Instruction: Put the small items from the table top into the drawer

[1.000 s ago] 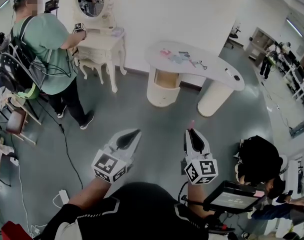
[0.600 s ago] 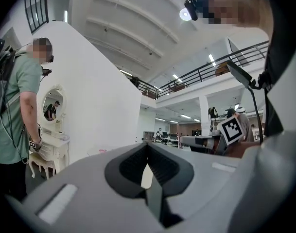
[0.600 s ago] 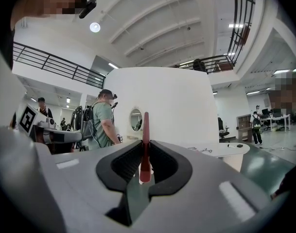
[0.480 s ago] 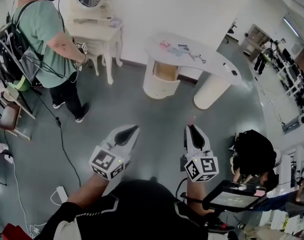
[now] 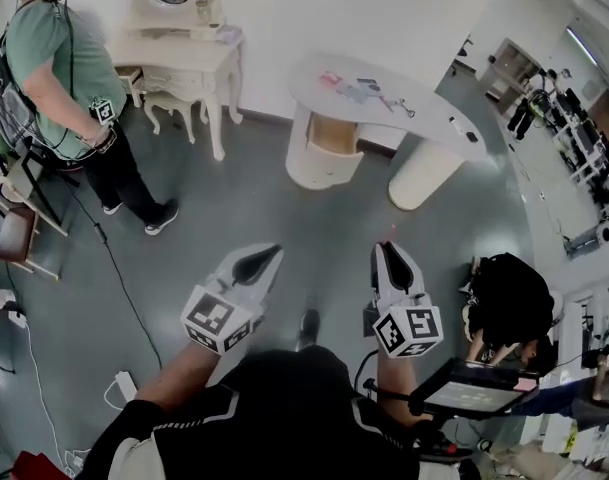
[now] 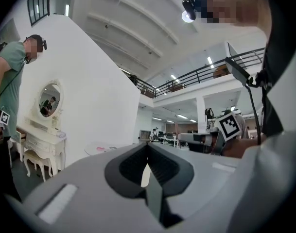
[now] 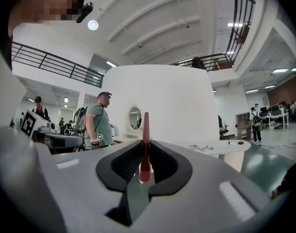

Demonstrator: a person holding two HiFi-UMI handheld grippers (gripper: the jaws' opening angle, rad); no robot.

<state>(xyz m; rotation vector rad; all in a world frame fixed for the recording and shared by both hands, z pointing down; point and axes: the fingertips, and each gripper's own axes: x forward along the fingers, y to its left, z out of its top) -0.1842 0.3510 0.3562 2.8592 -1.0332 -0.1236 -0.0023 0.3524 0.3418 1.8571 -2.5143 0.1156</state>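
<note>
Small red item (image 7: 145, 130) sits clamped in right tongs (image 5: 386, 254); left tongs (image 5: 268, 257) closed, empty.

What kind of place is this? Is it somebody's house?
Probably not: it looks like a big work hall. A white dressing table and a curved white table stand on grey floor, and a balcony railing runs overhead.
</note>
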